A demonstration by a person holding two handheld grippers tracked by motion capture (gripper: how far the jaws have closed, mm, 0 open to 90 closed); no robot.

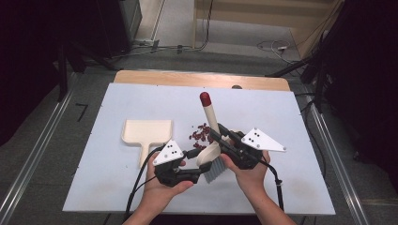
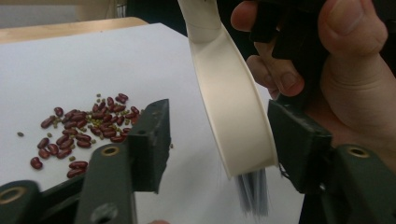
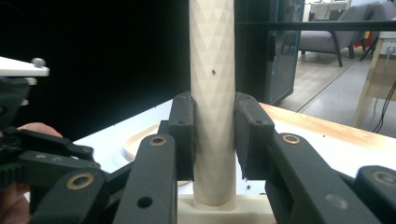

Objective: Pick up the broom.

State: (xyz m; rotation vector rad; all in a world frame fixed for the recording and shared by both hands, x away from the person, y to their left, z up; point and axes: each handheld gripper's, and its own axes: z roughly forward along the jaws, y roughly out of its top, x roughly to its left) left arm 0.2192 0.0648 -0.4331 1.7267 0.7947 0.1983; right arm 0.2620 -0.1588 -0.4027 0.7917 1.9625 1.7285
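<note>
Right now the right gripper (image 1: 220,137) is pinching the brush (image 1: 210,140) by its handle, fingers (image 3: 183,135) pressed against both sides, holding it upright so the bristles point down at the worktop (image 1: 281,122). The left gripper (image 1: 197,165) is straddling the brush head, fingers (image 2: 152,140) spread, one pad at its edge, the other apart, likely steadying it. Beyond lies one pile of beans (image 1: 201,133), too many to count, and one dustpan (image 1: 146,133) farther left.

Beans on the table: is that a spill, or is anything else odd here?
Yes: red beans mixed with small green ones lie loose on the white table, beside the dustpan. The brush is held upright over them. Nothing looks damaged.
</note>
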